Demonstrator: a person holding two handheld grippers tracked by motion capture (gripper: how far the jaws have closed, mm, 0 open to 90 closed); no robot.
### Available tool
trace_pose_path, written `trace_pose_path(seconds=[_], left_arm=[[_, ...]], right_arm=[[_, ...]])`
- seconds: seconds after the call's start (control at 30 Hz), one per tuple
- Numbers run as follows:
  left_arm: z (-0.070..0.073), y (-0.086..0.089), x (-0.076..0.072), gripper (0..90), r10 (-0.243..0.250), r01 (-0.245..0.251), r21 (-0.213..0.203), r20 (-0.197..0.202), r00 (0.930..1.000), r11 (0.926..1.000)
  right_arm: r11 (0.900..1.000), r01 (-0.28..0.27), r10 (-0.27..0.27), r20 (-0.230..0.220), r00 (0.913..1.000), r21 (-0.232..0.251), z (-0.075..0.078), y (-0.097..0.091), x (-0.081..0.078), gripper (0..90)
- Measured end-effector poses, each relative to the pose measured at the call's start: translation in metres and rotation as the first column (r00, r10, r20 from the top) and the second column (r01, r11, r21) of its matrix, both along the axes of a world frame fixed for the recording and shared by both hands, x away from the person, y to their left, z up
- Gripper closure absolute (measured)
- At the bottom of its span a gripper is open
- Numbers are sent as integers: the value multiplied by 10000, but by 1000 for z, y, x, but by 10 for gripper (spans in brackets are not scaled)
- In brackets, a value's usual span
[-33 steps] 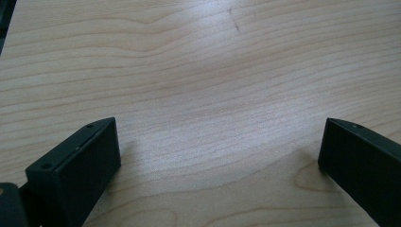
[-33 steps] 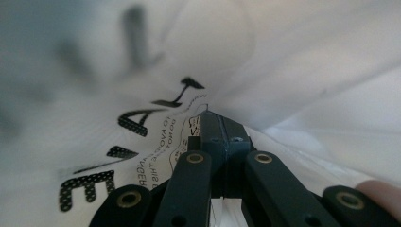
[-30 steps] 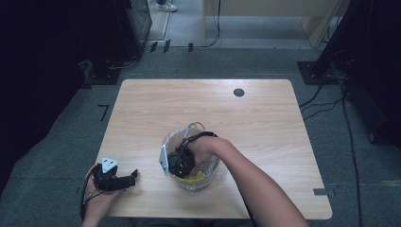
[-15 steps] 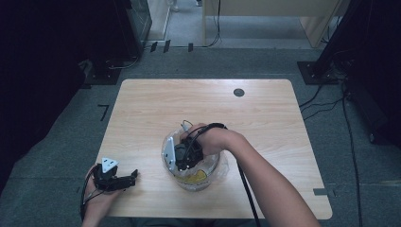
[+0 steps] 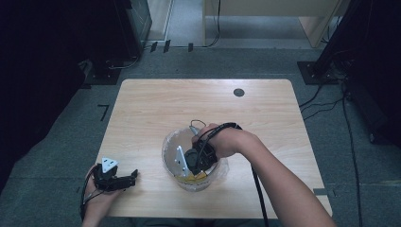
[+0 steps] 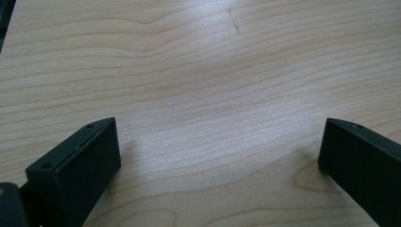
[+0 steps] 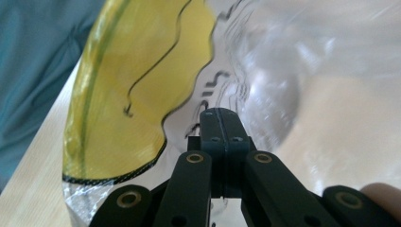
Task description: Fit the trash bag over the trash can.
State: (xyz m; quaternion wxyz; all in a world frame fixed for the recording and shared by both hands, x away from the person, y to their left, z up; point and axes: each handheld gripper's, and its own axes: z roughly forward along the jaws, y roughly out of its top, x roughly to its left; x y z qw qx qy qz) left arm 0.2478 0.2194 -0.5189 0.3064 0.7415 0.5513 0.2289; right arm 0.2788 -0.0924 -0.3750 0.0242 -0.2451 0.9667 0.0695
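Matt light wood table [image 5: 142, 109]; glossy, seemingly clear plastic bag [image 7: 283, 71] with yellow print.

A lab or workshop: bare wooden table [image 5: 156, 109], floor cables [image 5: 331, 101], dark equipment stands [image 5: 326, 66].

Clear bowl [image 5: 172, 144] holds something yellow [image 7: 137, 90], perhaps a black-lined wrapper; table [image 5: 156, 104] pale wood-grain.

A light wooden desk [image 5: 156, 109] with rounded corners and a dark round cable port [image 5: 239, 92] near its far edge stands on grey carpet [image 5: 246, 61]. Black cables [image 5: 326, 101] trail over the floor at the right, and dark equipment stands [image 5: 113, 71] flank a pale wooden cabinet [image 5: 265, 9] beyond
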Motion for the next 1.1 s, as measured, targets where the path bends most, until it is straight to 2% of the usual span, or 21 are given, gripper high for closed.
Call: trace_pose_path(seconds=[0.17, 0.33, 0.57, 0.63, 0.77, 1.1], left_arm=[[0, 0, 0, 0, -2, 2, 0, -2, 10000, 10000], [0, 0, 0, 0, 0, 0, -2, 0, 10000, 10000], [0, 0, 0, 0, 2, -2, 1, 0, 10000, 10000], [0, 0, 0, 0, 3, -3, -3, 0, 10000, 10000], [0, 0, 0, 0, 2, -2, -1, 2, 10000, 10000], [0, 0, 0, 0, -2, 2, 1, -1, 10000, 10000]], right_arm=[[9995, 152, -157, -191, 9997, -266, 2, -3, 0, 900], [9973, 303, -308, -71, 9995, -666, 0, -10, 1, 900], [9970, 436, -441, -60, 9990, -646, -1, -12, 0, 900], [9976, 428, -432, -61, 9990, -553, 0, -13, 0, 900], [9987, 507, -507, -228, 9985, 30, 7, -16, 1, 900], [9923, 672, -629, -439, 9971, 1041, 29, -28, -4, 900]])
